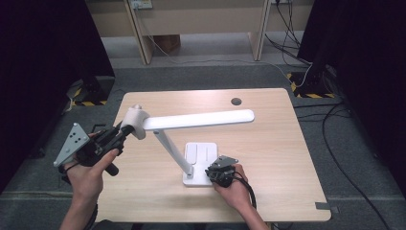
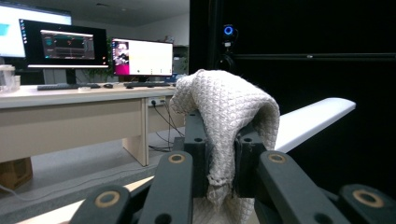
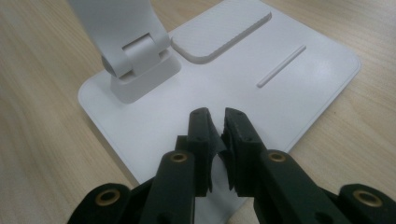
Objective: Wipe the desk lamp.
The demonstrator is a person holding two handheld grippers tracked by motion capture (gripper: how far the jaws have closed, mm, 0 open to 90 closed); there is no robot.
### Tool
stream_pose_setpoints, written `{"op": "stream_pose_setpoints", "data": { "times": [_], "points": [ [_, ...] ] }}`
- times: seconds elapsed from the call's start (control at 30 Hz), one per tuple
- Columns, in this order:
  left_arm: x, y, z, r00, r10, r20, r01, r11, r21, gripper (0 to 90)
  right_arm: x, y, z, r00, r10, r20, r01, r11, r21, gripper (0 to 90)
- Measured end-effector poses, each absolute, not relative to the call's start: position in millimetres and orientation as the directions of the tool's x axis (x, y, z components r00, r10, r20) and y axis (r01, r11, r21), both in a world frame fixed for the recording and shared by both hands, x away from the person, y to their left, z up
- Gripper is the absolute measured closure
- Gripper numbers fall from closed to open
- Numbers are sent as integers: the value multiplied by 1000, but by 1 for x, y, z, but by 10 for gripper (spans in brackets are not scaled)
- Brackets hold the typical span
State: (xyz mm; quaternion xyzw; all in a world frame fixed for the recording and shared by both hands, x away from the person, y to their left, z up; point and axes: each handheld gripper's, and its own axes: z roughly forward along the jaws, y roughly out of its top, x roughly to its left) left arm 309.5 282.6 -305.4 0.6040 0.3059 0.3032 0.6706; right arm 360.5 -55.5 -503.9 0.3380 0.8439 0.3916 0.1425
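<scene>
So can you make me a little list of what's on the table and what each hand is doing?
table: light wooden table
thing on it: white desk lamp with a flat base
left tongs: shut on a grey cloth, held up at the lamp's elbow end
right tongs: shut, tips pressing down on the base, holding nothing
likely job: wiping the lamp while the base is held steady
</scene>
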Motion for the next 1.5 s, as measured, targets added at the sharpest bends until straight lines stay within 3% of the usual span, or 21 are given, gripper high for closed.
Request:
{"op": "stream_pose_setpoints", "data": {
  "times": [0.47, 1.5],
  "points": [
    [318, 251, -299, 691, 722, -33, -28, 72, 997, 795, 360, -55, -504, -732, 681, 19, 453, 466, 760, 815],
    [329, 205, -293, 707, 707, 3, -19, 15, 1000, 794, 359, -55, -505, -728, 685, 28, 455, 452, 767, 820]
  ]
}}
